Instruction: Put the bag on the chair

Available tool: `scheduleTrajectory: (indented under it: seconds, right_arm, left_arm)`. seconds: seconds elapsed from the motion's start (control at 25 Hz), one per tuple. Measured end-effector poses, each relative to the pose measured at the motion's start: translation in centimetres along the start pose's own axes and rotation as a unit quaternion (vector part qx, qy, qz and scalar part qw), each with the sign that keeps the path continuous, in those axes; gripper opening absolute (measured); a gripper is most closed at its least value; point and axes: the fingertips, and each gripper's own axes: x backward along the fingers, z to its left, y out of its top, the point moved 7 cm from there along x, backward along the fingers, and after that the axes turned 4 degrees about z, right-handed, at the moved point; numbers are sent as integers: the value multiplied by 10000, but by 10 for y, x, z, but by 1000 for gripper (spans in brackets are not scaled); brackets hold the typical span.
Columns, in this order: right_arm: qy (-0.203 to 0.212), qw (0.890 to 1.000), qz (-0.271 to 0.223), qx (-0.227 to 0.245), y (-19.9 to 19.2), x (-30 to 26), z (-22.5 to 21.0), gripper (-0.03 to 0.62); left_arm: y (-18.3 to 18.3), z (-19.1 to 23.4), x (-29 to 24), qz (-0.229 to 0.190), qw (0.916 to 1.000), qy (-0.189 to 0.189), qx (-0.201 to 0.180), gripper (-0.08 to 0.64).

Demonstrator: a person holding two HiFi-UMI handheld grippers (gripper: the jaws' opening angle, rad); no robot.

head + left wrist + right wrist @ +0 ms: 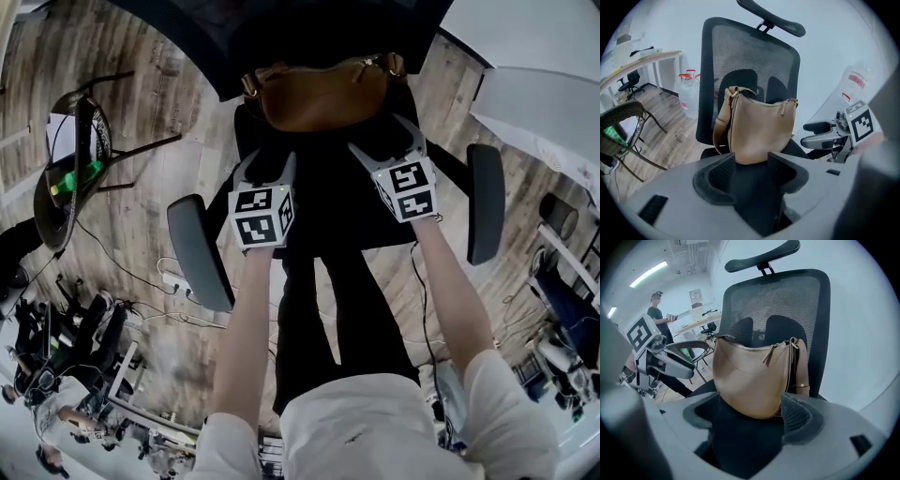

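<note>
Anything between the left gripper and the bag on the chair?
Nothing but bare black seat. The head view shows it between the left gripper and the bag; the jaws stand apart, empty.

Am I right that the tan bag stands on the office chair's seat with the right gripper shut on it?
Not quite: the bag stands on the chair seat, but the right gripper is open, jaws not pressing it, as the right gripper view shows.

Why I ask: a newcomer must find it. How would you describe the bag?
Look for the black mesh-backed office chair with a headrest. On its seat, against the backrest, stands the bag: tan and round-bottomed, the only brown thing on that black chair.
</note>
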Motion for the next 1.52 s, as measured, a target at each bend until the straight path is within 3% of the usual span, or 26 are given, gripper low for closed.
scheduleTrajectory:
  seconds: [0.64, 0.92, 1.52]
  right_arm:
    - [12, 9998, -39, -206, -39, 61, 75, 416]
    - [-159, 9989, -271, -345, -53, 120, 118, 416]
    - [-504, 9900, -1254, -415, -55, 292, 221, 416]
  left_arm:
    - [-65, -42, 64, -78, 9990, -347, -262, 225]
    - [-86, -66, 120, -368, 9942, -691, -741, 257]
    - [-115, -106, 312, -1804, 9695, -878, -1409, 305]
